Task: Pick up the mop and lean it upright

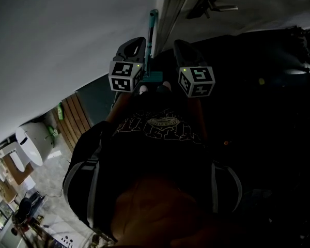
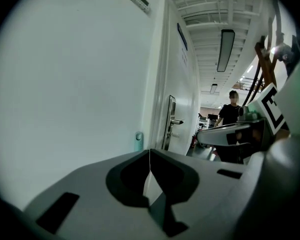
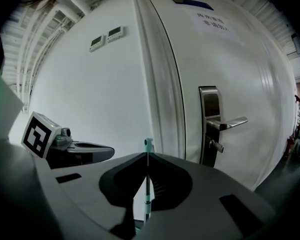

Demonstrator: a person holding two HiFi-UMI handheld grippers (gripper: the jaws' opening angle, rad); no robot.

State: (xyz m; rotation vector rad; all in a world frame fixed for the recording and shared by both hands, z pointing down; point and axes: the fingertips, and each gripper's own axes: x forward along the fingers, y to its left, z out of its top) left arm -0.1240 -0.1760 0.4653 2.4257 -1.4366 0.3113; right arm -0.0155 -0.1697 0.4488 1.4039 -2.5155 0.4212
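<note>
Head view | left claw (image 1: 136, 44) pressed together | right claw (image 1: 183, 48) pressed together | both flank mop (image 1: 151, 32)

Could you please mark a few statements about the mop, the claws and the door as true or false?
1. The mop stands upright against the wall beside the door. True.
2. The left claw is wide open. False: its jaws are together with nothing between them.
3. The right claw grips the mop's pole. False: its jaws are together, and the mop stands beyond them, untouched.
4. The door has a lever handle. True.
5. Nobody else is in sight. False: a person stands further down the corridor.
</note>
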